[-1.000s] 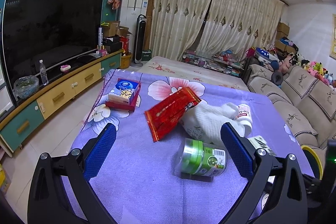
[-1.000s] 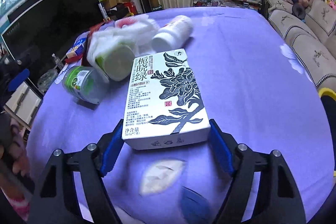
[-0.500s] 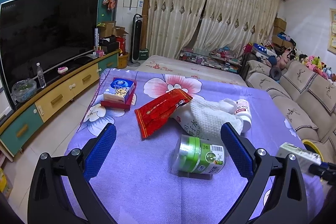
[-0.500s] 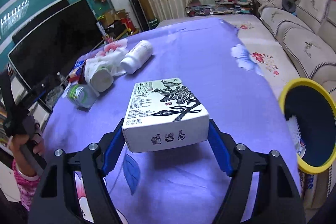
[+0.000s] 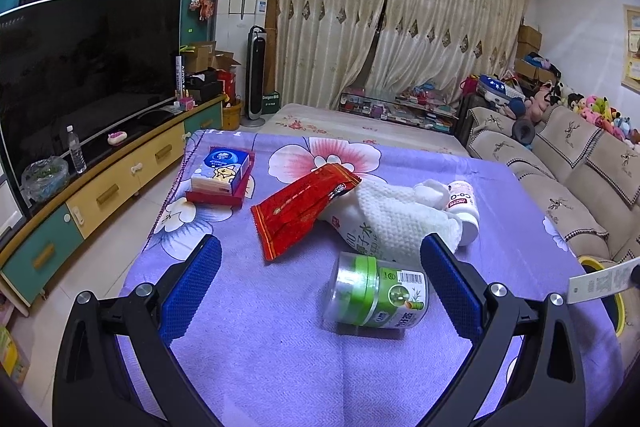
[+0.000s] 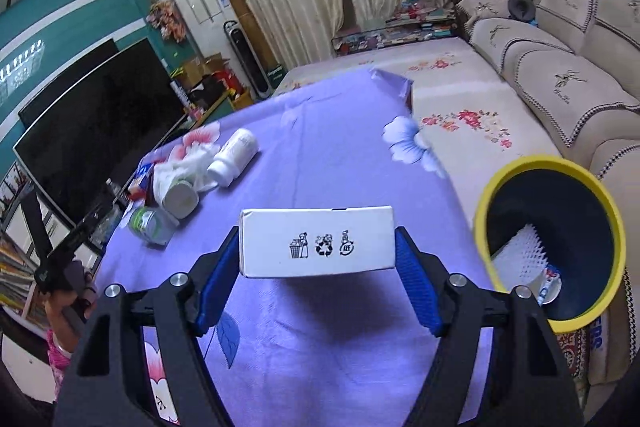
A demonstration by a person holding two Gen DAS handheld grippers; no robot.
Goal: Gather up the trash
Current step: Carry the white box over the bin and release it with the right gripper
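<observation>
Fingers of right gripper (image 6: 318, 269) clamping one white box (image 6: 316, 247); left gripper (image 5: 320, 281) open; perhaps two bottles (image 5: 464, 207).

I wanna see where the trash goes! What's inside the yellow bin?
Inside the yellow bin lies a white spiky-edged piece and a scrap with blue print. The rest of the bottom is dark or hidden by the near wall.

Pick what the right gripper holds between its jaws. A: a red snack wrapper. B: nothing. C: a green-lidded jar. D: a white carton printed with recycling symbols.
D: the right gripper has both blue pads pressed against the sides of the white carton, lifted above the purple tablecloth.
</observation>
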